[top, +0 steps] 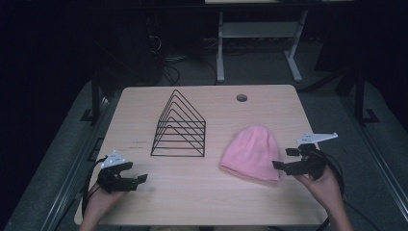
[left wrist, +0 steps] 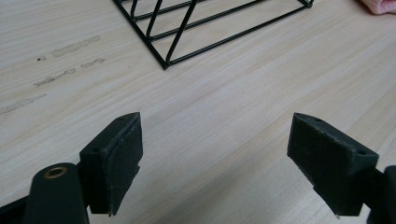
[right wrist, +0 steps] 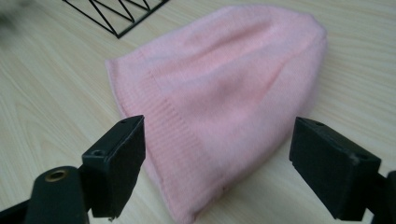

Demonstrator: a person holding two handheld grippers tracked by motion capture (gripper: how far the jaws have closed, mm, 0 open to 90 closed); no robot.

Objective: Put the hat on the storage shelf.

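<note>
Pink hat (top: 252, 154) lies flat at centre-right of the high view, brim toward the bottom edge. Right gripper (top: 284, 159), jaws spread, sits just beside its brim corner w/ nothing held. Best approach, probably: come in low, straddle the ribbed brim (right wrist: 180, 154), pinch one layer edge. Wire rack (top: 179, 126) upper centre-left is empty. Left gripper (top: 139, 179), lower left, spread over bare table (top: 192, 192).

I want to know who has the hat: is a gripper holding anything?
Nothing is held. The right gripper is open beside the pink hat; the left gripper is open over bare table.
</note>
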